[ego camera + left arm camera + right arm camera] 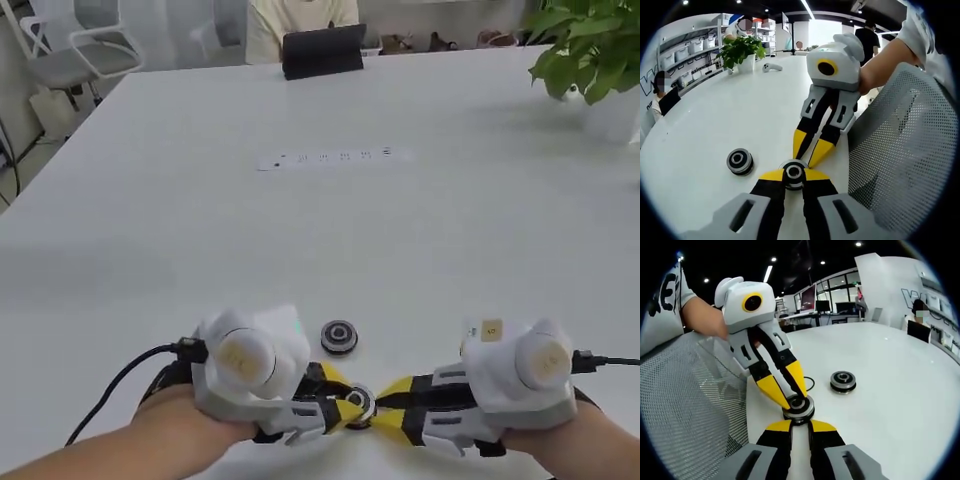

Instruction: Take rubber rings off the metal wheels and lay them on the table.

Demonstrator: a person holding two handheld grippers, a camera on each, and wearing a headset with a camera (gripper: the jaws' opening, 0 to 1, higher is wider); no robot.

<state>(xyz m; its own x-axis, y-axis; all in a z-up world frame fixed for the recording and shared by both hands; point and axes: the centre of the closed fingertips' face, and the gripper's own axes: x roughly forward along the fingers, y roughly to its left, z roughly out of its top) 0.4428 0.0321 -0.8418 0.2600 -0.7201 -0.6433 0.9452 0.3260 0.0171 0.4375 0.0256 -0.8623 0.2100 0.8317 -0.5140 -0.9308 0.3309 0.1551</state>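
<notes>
Rubber ring: a black band, not yet off. It sits round the small silver metal wheel at the near edge of the white table, where both claws meet.
Left gripper: its yellow-tipped jaws are clamped on the wheel from two sides, probably to pin it flat so it cannot slide or turn.
Right gripper: it comes in from the right with jaws drawn almost together and tips at the wheel's rim, likely to nip the ring and peel it. Whether they have caught it I cannot tell.
Second wheel: also metal, with its black ring on, lying flat just beyond the held one and apart from it. I judge it waits there as the next piece.
Far side: a flush white socket strip at mid-table, then a dark laptop at the far edge and a green plant far right, all well apart from the work.
</notes>
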